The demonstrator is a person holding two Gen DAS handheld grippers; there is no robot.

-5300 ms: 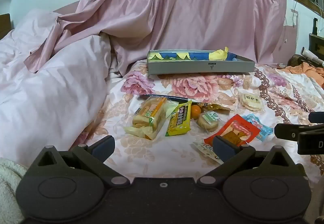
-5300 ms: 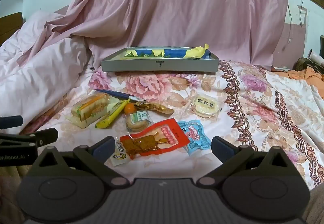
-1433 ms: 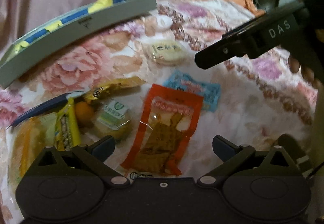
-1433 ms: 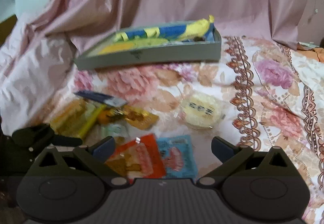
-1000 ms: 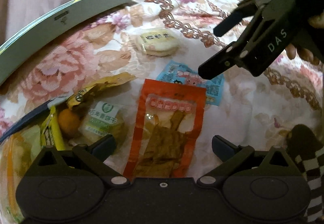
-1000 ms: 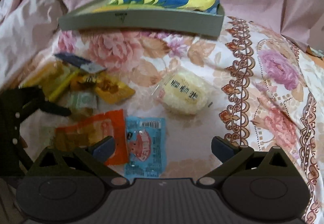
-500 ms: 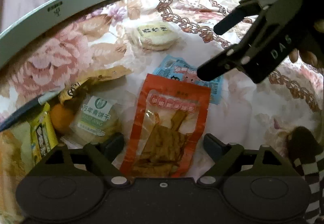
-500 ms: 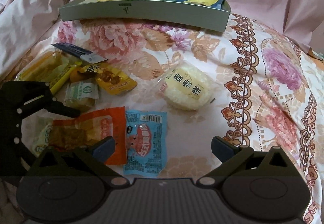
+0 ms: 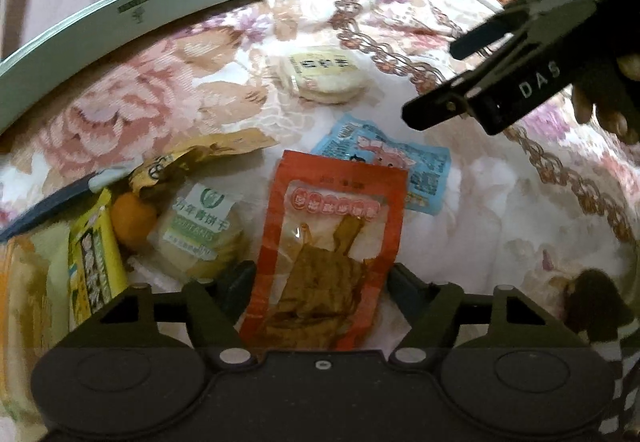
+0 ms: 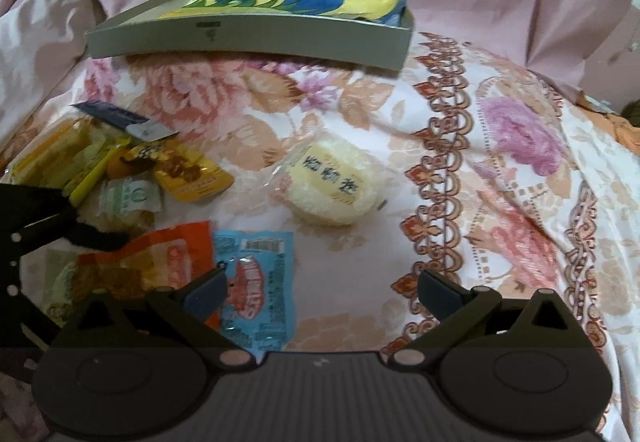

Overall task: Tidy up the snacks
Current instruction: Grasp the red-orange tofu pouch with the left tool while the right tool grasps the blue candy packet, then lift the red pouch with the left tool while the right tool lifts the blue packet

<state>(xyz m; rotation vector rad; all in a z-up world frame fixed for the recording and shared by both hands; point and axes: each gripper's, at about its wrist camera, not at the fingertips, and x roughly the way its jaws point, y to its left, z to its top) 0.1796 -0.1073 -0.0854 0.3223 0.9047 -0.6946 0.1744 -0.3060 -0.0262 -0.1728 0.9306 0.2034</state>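
Lettering: "DAS" showing on right hand-held gripper [image 9: 516, 82], spread, empty.
Left hand-held gripper [image 9: 320, 282]: closing around red packet [image 9: 332, 242], contact unclear.
Surface: floral bedsheet [image 10: 500, 162].

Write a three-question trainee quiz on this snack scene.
1. True or false: the grey tray is empty.
2. Which snack touches the red packet? A blue packet; B round white cake; C dark blue bar.
3. Is the right gripper open or shut?
Key: 1 false, a blue-and-yellow packet lies in it; 2 A; 3 open.
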